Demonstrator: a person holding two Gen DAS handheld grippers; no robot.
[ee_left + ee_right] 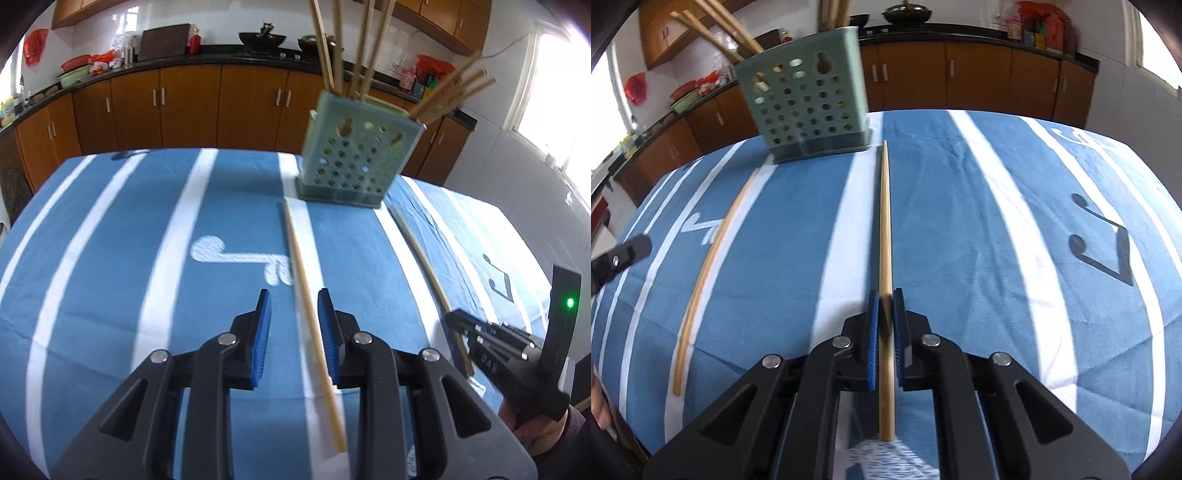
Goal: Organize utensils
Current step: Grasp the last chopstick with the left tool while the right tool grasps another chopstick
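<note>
A green perforated utensil holder (356,155) stands on the blue striped tablecloth with several wooden chopsticks in it; it also shows in the right wrist view (809,107). One chopstick (312,321) lies on the cloth between the fingers of my open left gripper (294,301), which straddles it without touching. It shows at the left of the right wrist view (705,269). My right gripper (885,295) is shut on a second chopstick (885,229), which points at the holder. In the left wrist view that chopstick (421,251) and the right gripper (456,317) are at the right.
The tablecloth (129,277) covers the whole table; its far edge is behind the holder. Brown kitchen cabinets (184,107) and a dark counter with pots and bowls stand beyond. A window (554,92) is at the right. The left gripper's tip (624,254) enters the right wrist view.
</note>
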